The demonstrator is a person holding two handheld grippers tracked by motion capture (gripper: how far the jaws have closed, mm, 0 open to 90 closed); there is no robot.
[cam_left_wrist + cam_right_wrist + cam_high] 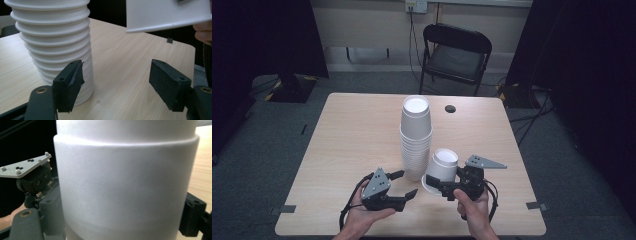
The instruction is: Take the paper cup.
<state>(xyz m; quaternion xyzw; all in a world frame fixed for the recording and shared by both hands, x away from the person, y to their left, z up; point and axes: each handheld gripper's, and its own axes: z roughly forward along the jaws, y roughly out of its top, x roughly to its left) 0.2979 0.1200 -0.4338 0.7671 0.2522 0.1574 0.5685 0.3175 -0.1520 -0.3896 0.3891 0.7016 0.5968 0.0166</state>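
One loose cup, upside down and tilted, gripped at lower centre-right by the right gripper, just right of the stack of cups; left gripper wide, holding nothing, at the stack's foot.

High view looks forward and down over the counter. Both gripper views sit low and close; left gripper view shares the cup stack with it.

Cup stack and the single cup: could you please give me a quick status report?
Right gripper shut on single cup, upside down, beside the cup stack. Left gripper open, empty, at stack's base. Nothing in the way.
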